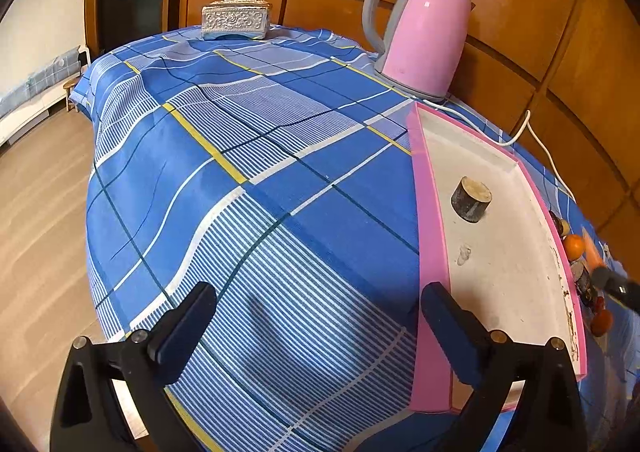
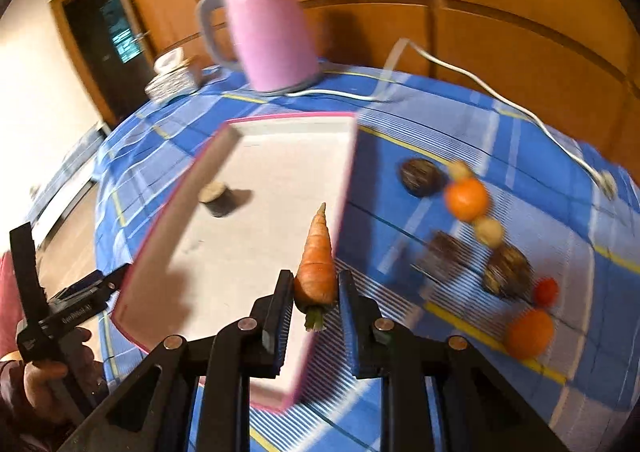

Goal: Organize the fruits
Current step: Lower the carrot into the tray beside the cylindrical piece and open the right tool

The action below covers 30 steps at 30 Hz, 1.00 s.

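Carrot [image 2: 318,264] clamped at its thick, stalk end in the right tool [image 2: 314,294], raised above the near right edge of the tray [image 2: 288,124]; long axis runs away from the camera, tip pointing to the far side, green stub toward the camera. Tray: one, pink-rimmed, white inside, holding a single short dark cylinder [image 2: 218,198] with a pale cut top, near its left wall; rest of the floor bare apart from smudges. On the blue plaid surface [image 2: 460,132] right of the tray, loose: two oranges [image 2: 466,199], three dark wrinkled round items [image 2: 420,177], two small pale balls [image 2: 489,232], one small red fruit [image 2: 546,291]; view blurred, count approximate. Left tool [image 1: 318,328] released, fingers spread wide with nothing between them, low over the cloth at the tray's near left corner. Beyond the tray: one pink kettle [image 1: 424,32] with white cord, one tissue box [image 1: 236,18].
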### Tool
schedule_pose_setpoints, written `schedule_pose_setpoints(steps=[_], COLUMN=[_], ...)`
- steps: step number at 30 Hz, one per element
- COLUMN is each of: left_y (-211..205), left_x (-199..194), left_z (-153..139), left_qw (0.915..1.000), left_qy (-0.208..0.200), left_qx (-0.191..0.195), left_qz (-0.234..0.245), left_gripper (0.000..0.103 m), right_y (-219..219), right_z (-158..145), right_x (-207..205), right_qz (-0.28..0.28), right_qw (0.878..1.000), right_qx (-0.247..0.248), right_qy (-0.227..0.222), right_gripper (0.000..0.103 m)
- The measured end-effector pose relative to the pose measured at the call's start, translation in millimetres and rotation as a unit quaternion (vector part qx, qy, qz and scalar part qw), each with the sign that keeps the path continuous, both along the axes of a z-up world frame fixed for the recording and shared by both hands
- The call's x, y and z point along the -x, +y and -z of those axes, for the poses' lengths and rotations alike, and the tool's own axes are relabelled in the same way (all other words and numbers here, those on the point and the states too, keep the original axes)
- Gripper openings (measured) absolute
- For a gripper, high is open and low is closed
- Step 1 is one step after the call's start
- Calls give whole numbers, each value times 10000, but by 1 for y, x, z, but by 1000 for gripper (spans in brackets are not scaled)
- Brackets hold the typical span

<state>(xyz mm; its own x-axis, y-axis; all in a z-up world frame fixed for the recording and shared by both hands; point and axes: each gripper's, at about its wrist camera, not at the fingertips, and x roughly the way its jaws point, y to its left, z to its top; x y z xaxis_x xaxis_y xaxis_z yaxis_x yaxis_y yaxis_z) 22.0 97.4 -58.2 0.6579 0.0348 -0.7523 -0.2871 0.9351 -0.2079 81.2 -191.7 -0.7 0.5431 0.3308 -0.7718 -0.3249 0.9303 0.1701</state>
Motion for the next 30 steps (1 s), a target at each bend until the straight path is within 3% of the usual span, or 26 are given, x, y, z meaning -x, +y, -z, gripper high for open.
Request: schedule_pose_setpoints(steps=[7, 16, 18, 30], left_y=[0, 1, 1, 0], left_x=[0, 1, 1, 2], left_z=[0, 0, 1, 0], left_qw=[10000, 10000, 10000, 10000], left_qy=[-1, -12, -13, 18], left_qx=[-8, -20, -20, -26], left_qz=[-5, 7, 8, -11], left_gripper=[103, 103, 103, 103], right_y=[46, 73, 73, 40], right_z=[4, 18, 17, 6], right_x=[-36, -90, -91, -52], right_qz=[-456, -381, -316, 214], right_qw=[9986, 9985, 9989, 9994], right_qx=[262, 376, 343, 146], right_qy=[-31, 82, 45, -231], right_gripper=[22, 25, 30, 31])
